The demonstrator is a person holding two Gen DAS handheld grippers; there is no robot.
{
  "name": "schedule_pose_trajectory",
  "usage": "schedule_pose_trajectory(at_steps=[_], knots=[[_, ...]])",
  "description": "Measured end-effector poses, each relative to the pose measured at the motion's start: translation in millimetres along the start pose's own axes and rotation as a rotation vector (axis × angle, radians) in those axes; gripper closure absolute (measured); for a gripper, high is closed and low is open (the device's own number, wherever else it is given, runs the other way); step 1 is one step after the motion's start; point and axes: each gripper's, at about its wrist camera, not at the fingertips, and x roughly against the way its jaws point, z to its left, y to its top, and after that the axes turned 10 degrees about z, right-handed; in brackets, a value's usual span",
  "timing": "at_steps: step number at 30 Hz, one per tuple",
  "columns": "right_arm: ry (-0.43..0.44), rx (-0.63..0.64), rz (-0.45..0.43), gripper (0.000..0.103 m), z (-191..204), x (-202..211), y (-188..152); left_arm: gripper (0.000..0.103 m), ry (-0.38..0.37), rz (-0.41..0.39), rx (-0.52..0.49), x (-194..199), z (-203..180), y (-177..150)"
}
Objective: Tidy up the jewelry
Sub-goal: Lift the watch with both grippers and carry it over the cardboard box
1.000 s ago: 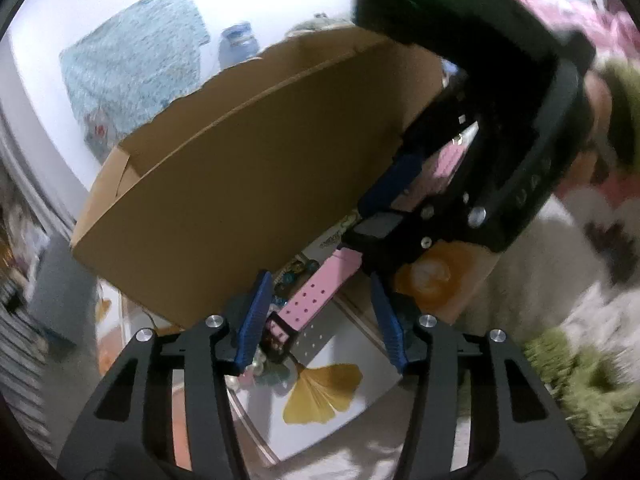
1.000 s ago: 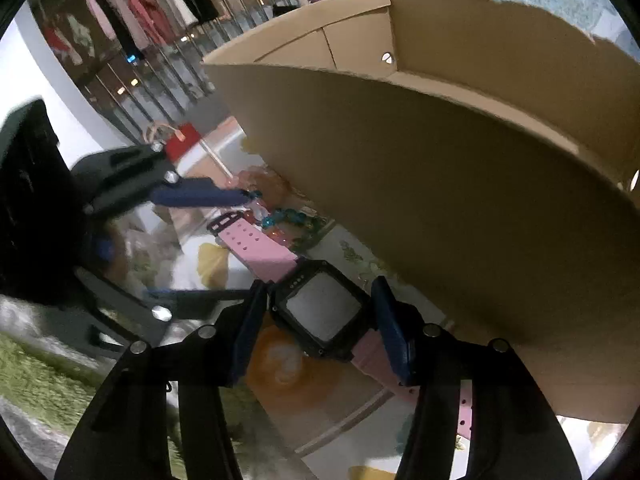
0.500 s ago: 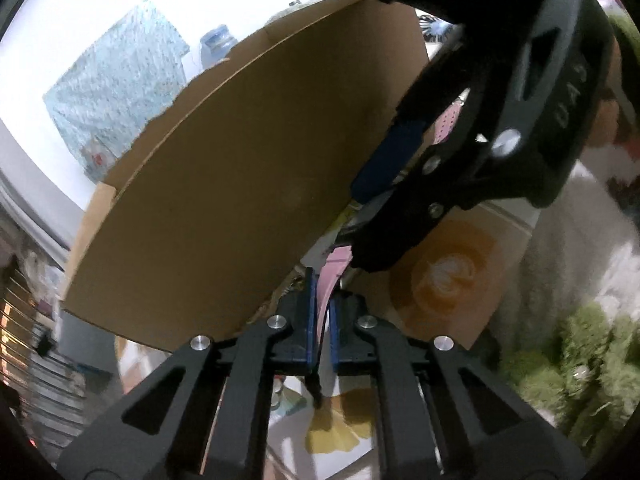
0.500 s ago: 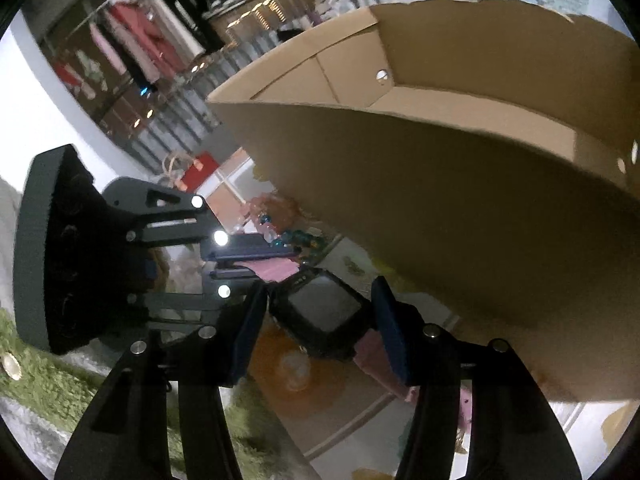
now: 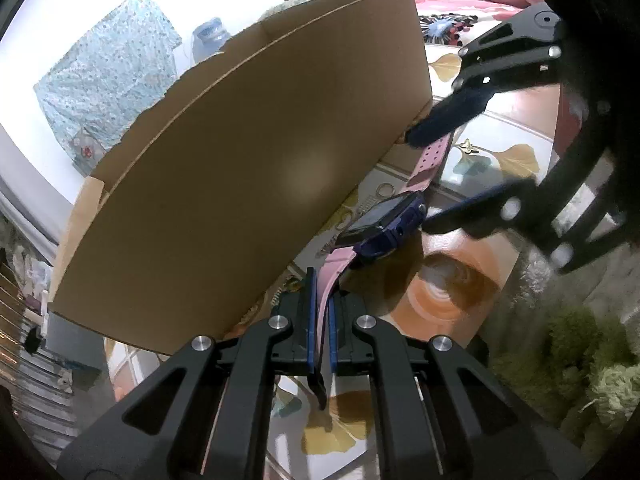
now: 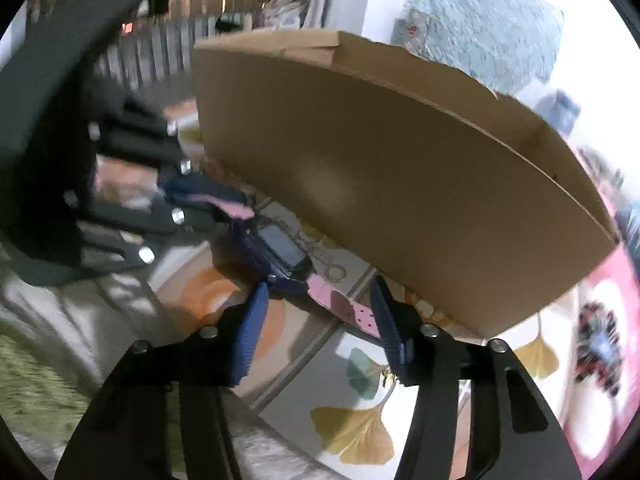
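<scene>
Watch (image 5: 384, 224) hangs mid-frame beside the box (image 5: 248, 184), its pink strap pinched by the left gripper (image 5: 320, 332), while the right gripper (image 6: 316, 328) is spread wide.

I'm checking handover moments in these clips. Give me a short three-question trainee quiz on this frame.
1. True or false: the left gripper is shut on the pink strap of the watch.
2. Which best fits the right gripper? A) clamped on the watch body B) open, fingers either side of the strap C) out of view
3. Fill in: the watch hangs in front of the outer wall of a brown ____ box.

Key: 1 true; 2 B; 3 cardboard
</scene>
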Motion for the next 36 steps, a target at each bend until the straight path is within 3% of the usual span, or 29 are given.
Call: schedule_pose_trajectory(at_steps=[7,12,21,28,33,36], knots=[[-0.113,0.010,0.001,0.083,-1.0,-12.5,2.3,0.100,0.028,0.004,-0.010,1.3,-5.9,0.9],[-0.143,-0.061,-0.077,0.095,-10.4,-8.0,-2.8,0.100,0.069,-0.023,-0.043,12.6,-13.9,3.2],[-0.396,-0.037,-0.238,0.097,5.9,36.6,-9.1,0.100,0.140,-0.137,-0.047,65.5,-19.3,13.8],[-0.538,-0.073,-0.341,0.098,0.9,81.1,7.4,0.100,0.128,-0.234,0.000,111.1,-3.1,38.7],[-0.514,-0.044,-0.402,0.098,-20.6,112.5,42.8,0.100,0.117,-0.246,0.071,129.1,32.4,68.4],[-0.406,-0.002,-0.395,0.098,-51.9,122.0,80.3,0.100,0.094,-0.233,0.129,135.4,64.7,86.3]])
